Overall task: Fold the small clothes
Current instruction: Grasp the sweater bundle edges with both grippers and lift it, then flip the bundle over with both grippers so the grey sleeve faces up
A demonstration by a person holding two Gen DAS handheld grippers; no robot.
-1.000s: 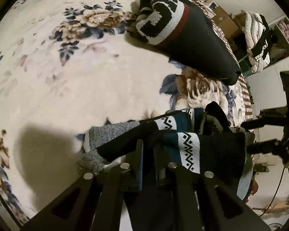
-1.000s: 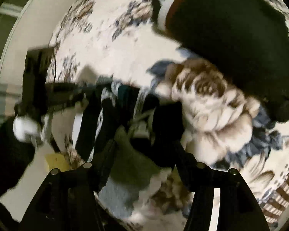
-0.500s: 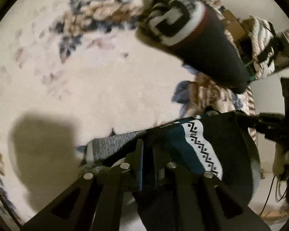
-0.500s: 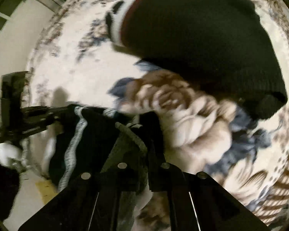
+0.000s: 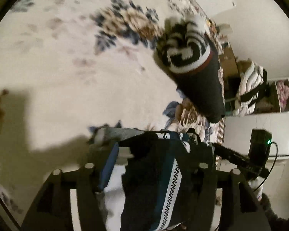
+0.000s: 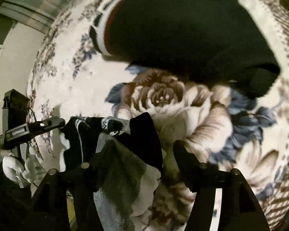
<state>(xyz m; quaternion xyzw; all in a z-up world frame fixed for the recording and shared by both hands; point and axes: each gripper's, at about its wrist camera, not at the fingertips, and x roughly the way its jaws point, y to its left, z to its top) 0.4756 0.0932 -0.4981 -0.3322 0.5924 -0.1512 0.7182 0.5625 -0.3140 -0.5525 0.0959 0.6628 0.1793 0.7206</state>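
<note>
Left wrist view: the left gripper [image 5: 154, 154] has its jaws opening right now, with a dark patterned sock [image 5: 160, 182] lying between the fingers. It's navy/black with a teal band and a white zigzag stripe, and a grey toe [image 5: 113, 133] pokes out toward the left. The pads don't look pressed onto it; the blue-lined finger [image 5: 107, 165] stands off to the left with pale blanket showing between it and the fabric. The sock sits on a cream floral blanket [image 5: 67, 77] at the near edge of the bed. Further up the blanket there's a second garment, a black knit piece [image 5: 194, 73] with a black-and-white patterned cuff and a red stripe (hat or sock, I can't tell), well apart from the one being handled. The other tool [image 5: 240, 159] is in at the right edge.

Right wrist view: the right gripper [image 6: 142, 148] is also opening, its fingers spread wide with the sock's dark cuff and grey-green lining [image 6: 123, 165] draped between them, more against the left finger. Can't say it has any real hold on it. A big brown rose on the blanket [image 6: 163, 100] sits just past the tips, the black knit piece [image 6: 183, 28] beyond. A white-gloved hand [image 6: 17, 169] holds the left tool at the far left.
</note>
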